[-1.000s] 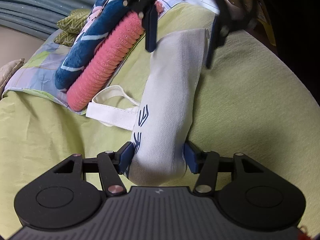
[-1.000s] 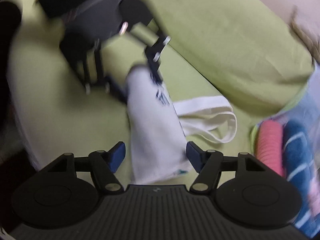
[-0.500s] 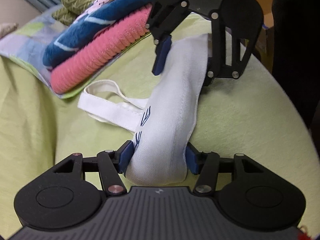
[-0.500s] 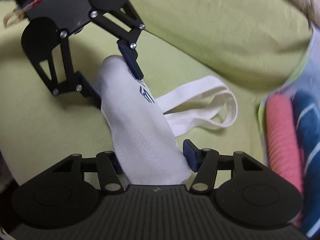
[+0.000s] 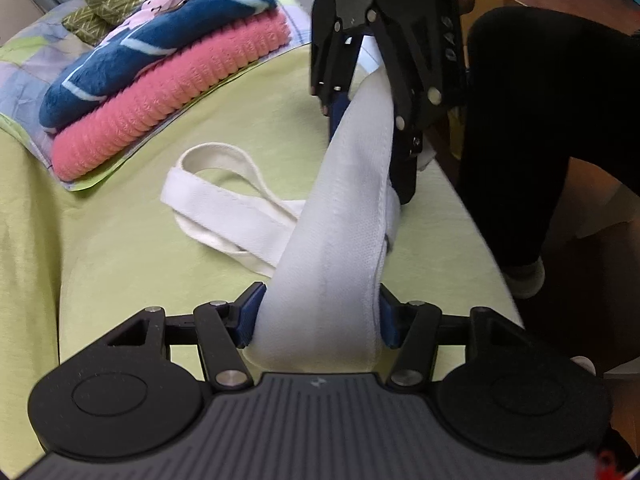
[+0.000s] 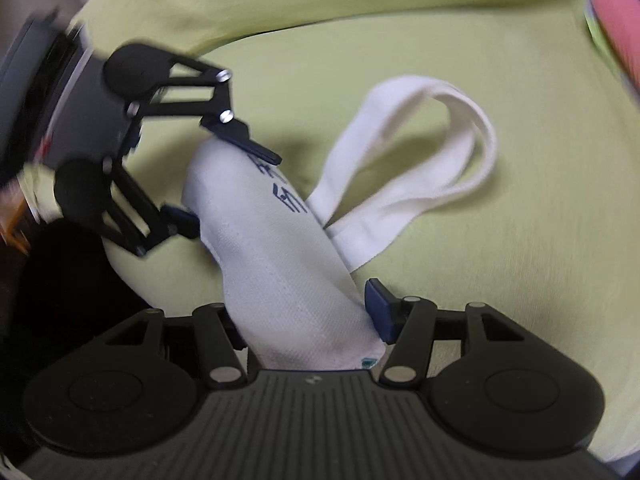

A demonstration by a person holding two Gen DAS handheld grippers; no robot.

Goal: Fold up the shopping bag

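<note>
Left wrist: rolled shopping bag runs lengthwise away.

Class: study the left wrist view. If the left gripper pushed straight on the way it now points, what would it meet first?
Probably the shopping bag between its fingers; the left gripper points along it toward the right gripper. Depth is uncertain.

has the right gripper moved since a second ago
Yes. In the left wrist view the right gripper has rolled and swung rightward, away from the pink towel, lifting its end of the shopping bag.
</note>
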